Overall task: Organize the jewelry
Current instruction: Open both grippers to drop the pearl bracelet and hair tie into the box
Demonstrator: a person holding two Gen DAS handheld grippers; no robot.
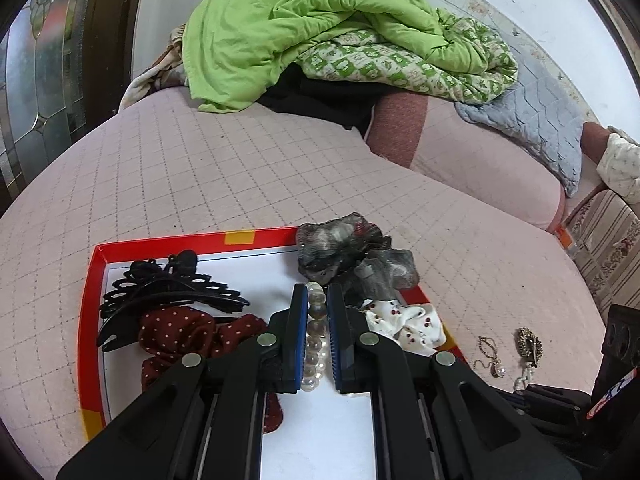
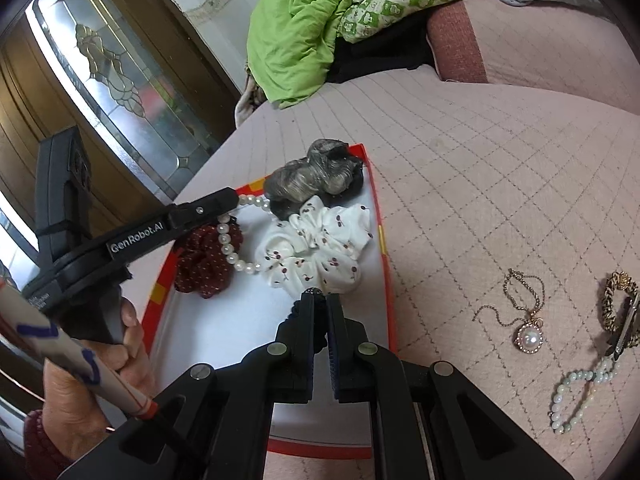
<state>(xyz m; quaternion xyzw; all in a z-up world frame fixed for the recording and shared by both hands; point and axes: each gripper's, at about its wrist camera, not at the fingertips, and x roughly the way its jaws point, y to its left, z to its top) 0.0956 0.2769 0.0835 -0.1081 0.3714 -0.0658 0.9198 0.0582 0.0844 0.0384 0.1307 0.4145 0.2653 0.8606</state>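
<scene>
Left wrist view first: we find the left tongs (image 1: pixel 318 334) pinching a pearl bracelet (image 1: pixel 315 344) between the blue pads, poised above the white floor of a red-rimmed box lid (image 1: pixel 93 280) that lies on the bed (image 1: pixel 200 184). We judge the bracelet is held so to be set inside with the hair items. Already in the lid: a black claw clip (image 1: pixel 168 292), a dark red dotted scrunchie (image 1: pixel 180 334), a grey scrunchie (image 1: pixel 352 256) over the far rim, and a white cherry-print scrunchie (image 1: pixel 408 326) at the right rim.

Right wrist view confirms the bracelet looping down from the left tongs onto the red scrunchie. The right tongs (image 2: pixel 319 300) are pressed together on a small dark beaded item (image 2: pixel 316 291), too little of it showing to name, held over the lid's right portion.

Outside the lid, on the quilted sheet, remain a pearl pendant necklace (image 2: pixel 528 336), a gold chain clip (image 2: pixel 618 312) and a pearl strand (image 2: pixel 576 396). We judge sorting is partway done; a loose chain may tangle.
</scene>
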